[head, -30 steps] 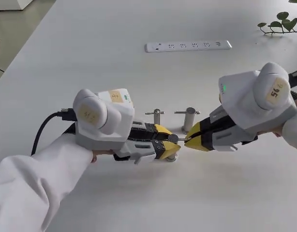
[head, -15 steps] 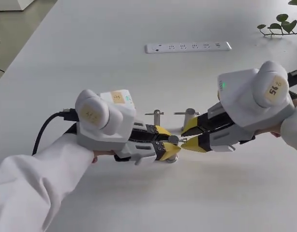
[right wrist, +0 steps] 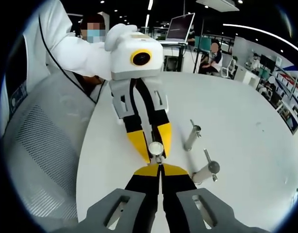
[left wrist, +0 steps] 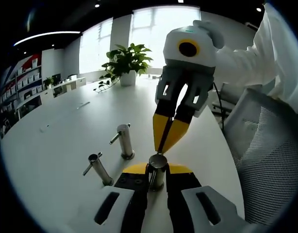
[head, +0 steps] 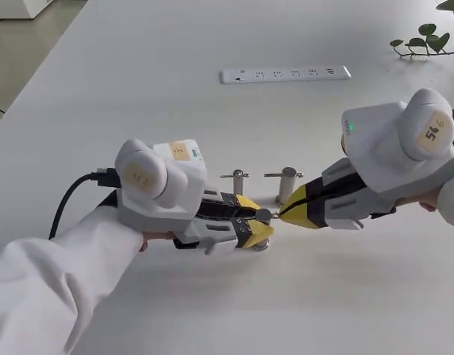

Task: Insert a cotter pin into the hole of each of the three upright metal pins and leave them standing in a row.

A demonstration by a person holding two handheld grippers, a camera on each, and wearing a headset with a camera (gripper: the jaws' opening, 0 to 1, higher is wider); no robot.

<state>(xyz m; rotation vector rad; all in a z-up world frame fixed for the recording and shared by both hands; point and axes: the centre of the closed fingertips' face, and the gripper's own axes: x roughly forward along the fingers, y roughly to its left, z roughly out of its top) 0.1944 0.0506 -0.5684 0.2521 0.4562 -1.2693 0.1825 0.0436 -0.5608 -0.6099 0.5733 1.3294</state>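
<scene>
My left gripper (head: 258,226) is shut on a short upright metal pin (head: 264,215), which stands on the white table (head: 175,296). In the left gripper view that pin (left wrist: 157,170) sits between my yellow jaws. My right gripper (head: 284,214) comes in from the right, shut on a thin cotter pin (head: 275,215) whose tip touches the held pin's side. In the right gripper view its jaws (right wrist: 159,170) meet just below the pin's head (right wrist: 155,147). Behind stand two more metal pins (head: 238,180) (head: 287,183), each with a cotter pin through it.
A white power strip (head: 285,74) lies further back on the table. A potted plant's leaves (head: 423,37) reach in at the far right corner. A mesh chair (left wrist: 265,145) stands beside the table. The left gripper's black cable (head: 68,198) trails off to the left.
The right gripper's jaws, apart in the earlier frames, have closed together at the held pin. The left gripper and the two rear pins have kept their places.
</scene>
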